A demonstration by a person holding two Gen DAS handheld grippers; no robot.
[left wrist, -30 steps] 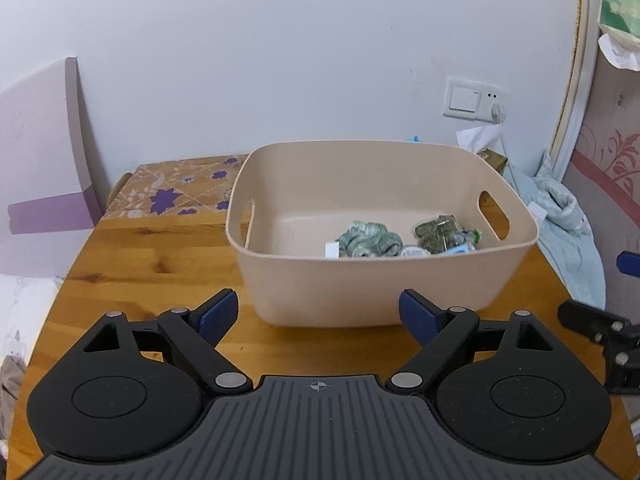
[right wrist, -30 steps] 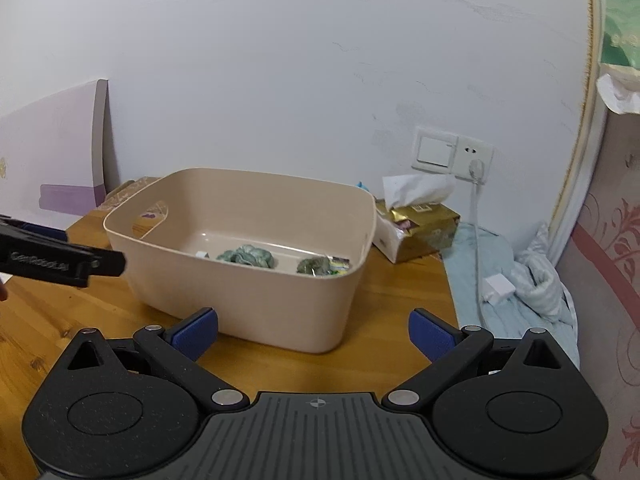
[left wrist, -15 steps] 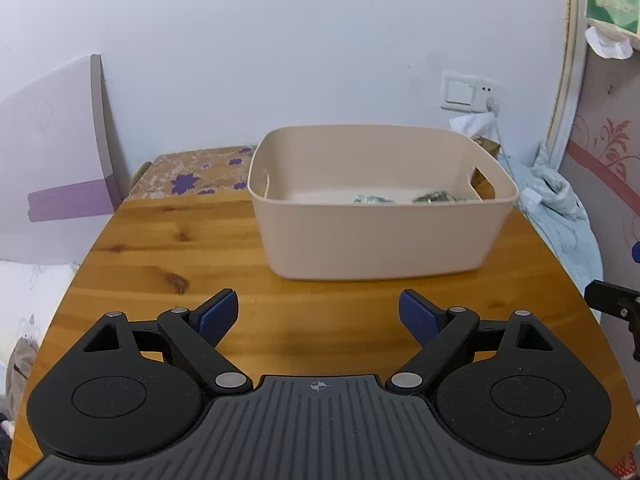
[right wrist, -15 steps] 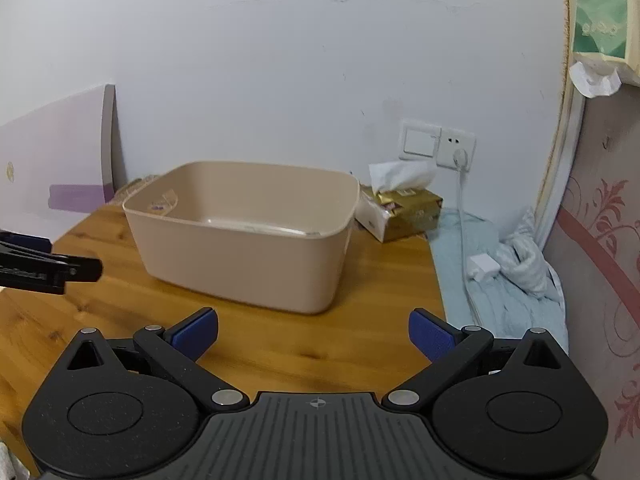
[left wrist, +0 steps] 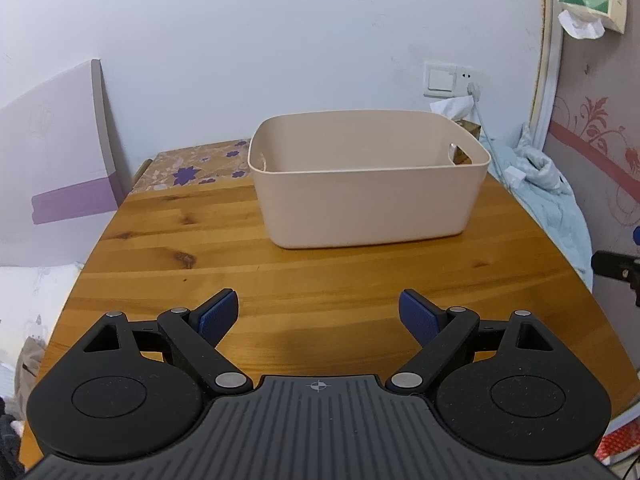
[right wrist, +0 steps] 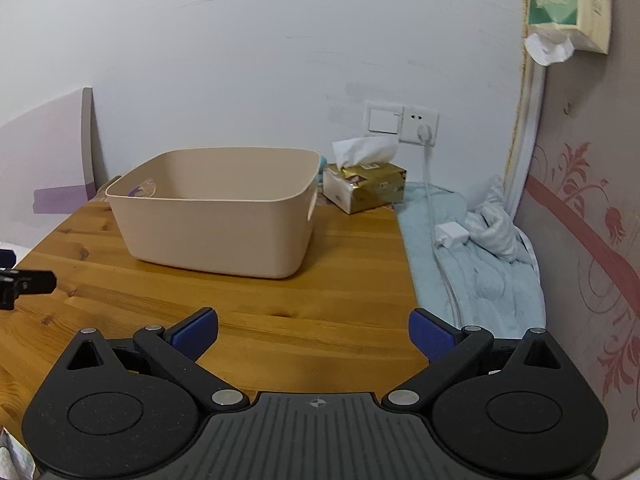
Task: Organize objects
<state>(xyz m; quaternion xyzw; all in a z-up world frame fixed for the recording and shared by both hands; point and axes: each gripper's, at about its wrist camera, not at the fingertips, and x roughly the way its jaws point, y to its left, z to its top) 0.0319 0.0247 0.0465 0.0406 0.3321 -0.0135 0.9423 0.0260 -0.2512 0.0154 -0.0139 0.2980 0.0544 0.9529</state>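
Observation:
A beige plastic bin [left wrist: 368,196] stands on the far part of the wooden table [left wrist: 280,280]; it also shows in the right wrist view [right wrist: 216,224]. Its contents are hidden behind its near wall in both views. My left gripper [left wrist: 319,314] is open and empty, low over the table's near part, well back from the bin. My right gripper [right wrist: 314,334] is open and empty, near the table's right front edge. A black part of each gripper shows at the edge of the other's view.
A gold tissue box [right wrist: 364,190] stands behind the bin's right side by a wall socket [right wrist: 420,124]. A light blue blanket [right wrist: 472,272] lies right of the table. A floral box [left wrist: 188,170] and a purple-striped board [left wrist: 56,168] stand at the back left.
Both grippers have pulled back from the bin and dropped lower, so the bin looks smaller and the crumpled items inside it are no longer visible. Both stayed open.

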